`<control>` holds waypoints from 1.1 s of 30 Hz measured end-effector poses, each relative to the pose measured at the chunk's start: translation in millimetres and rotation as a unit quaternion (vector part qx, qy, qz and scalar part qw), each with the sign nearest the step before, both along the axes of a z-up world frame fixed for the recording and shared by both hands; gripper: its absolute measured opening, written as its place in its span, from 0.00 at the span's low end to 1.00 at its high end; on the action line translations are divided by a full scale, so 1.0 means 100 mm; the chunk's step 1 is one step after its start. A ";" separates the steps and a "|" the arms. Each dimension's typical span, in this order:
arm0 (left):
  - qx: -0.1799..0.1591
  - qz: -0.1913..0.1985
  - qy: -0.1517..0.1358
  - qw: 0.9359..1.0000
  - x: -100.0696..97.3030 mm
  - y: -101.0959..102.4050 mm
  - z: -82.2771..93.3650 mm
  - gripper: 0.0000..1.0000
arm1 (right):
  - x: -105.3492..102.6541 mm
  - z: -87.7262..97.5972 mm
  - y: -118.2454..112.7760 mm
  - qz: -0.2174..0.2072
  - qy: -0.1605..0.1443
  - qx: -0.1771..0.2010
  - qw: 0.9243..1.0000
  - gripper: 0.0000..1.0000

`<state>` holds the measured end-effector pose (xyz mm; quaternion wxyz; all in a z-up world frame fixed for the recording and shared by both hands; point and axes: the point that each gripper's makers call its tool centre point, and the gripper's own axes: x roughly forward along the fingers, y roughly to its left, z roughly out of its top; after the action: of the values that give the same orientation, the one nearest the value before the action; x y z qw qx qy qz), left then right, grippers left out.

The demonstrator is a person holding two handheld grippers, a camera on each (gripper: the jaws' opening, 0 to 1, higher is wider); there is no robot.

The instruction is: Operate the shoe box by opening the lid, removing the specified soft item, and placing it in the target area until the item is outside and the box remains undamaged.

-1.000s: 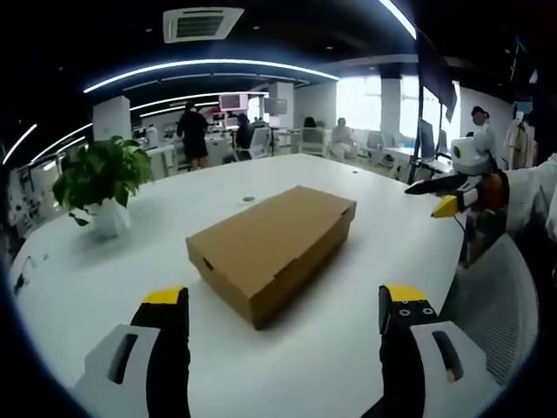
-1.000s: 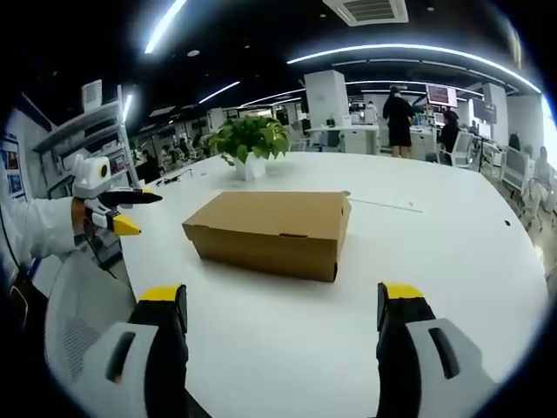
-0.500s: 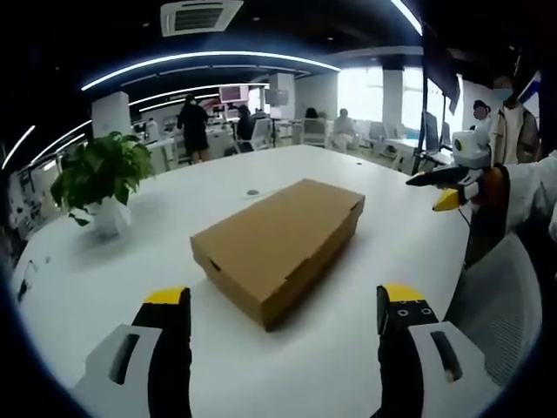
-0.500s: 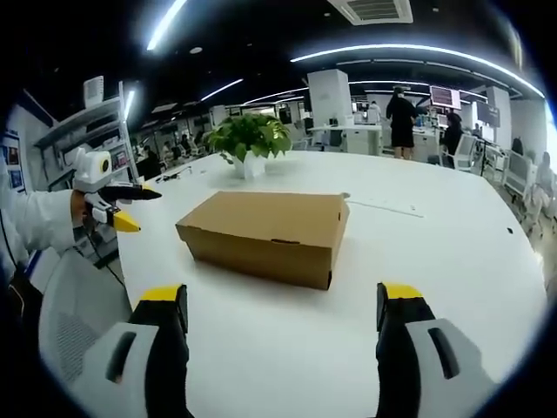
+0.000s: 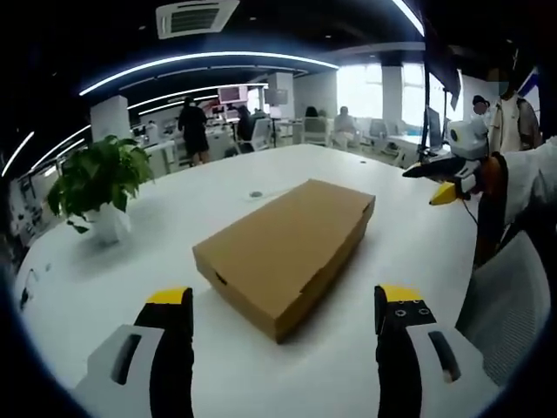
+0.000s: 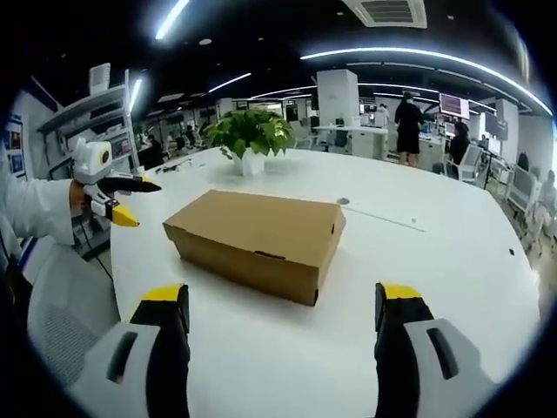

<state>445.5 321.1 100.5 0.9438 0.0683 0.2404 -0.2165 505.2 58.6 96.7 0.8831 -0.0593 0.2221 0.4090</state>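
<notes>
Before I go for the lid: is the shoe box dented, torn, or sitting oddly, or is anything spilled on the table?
Nothing stands out. The shoe box lies flat on the white table, lid closed, with no dents or tears visible. The potted plant stands upright. No spills. Both grippers are open, away from the box.

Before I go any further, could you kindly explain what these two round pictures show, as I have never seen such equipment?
A person holds a hand-held gripper in each hand, and a fisheye camera rides on each one. In the left gripper view, the left hand-held gripper rises from the bottom with its jaws apart and empty. In the right gripper view, the right hand-held gripper does the same. Each picture also catches the other gripper at its edge. Ahead, on a white table, lies a closed cardboard shoe box, which neither gripper touches. A potted plant stands further back.
</notes>
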 end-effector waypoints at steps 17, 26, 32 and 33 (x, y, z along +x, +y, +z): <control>0.006 0.017 -0.023 1.000 0.15 0.06 -0.15 0.87 | 0.22 -0.16 0.19 0.037 -0.022 -0.037 0.998 0.80; -0.003 0.012 -0.009 1.000 0.14 0.02 -0.29 0.85 | 0.32 -0.29 0.22 0.048 -0.021 -0.049 0.997 0.77; -0.005 0.015 0.001 1.000 0.16 0.02 -0.38 0.83 | 0.38 -0.37 0.27 0.058 -0.021 -0.055 0.997 0.75; -0.010 0.018 0.001 1.000 0.17 0.03 -0.38 0.83 | 0.38 -0.38 0.28 0.058 -0.020 -0.055 0.997 0.75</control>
<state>462.4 323.7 62.1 0.9479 0.0539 0.2406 -0.2017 543.5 86.3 58.7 0.8574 -0.1287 0.2225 0.4458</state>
